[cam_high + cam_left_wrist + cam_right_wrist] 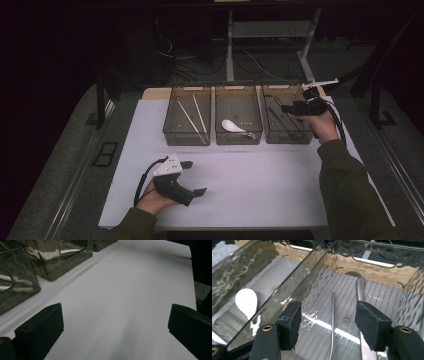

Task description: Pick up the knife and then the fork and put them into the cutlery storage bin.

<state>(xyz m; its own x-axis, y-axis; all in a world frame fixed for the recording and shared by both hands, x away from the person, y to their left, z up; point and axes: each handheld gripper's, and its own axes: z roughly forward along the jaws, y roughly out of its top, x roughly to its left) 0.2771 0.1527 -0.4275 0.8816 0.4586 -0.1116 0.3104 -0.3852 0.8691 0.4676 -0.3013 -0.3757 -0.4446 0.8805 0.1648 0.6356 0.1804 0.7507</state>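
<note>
Three smoky clear bins stand in a row at the back of the white mat [260, 185]. The left bin [186, 142] holds pale chopsticks [192, 117], the middle bin [238, 142] a white spoon [231, 125], and the right bin [287, 140] dark metal cutlery [277, 120]. My right gripper [286, 109] hovers over the right bin [372, 267], open. Below its jaws [329, 308] lie a thin metal rod [332, 322] and a flat metal handle [361, 288], both untouched. The white spoon [246, 301] shows through the bin wall. My left gripper [196, 177] rests low over the front left of the mat, open and empty [115, 315].
The mat [125, 285] stretches bare between the bins and the table's front edge. Bin walls [57, 260] stand to the upper left in the left gripper view. Behind the table are desk legs and cables [235, 60] on a dark floor.
</note>
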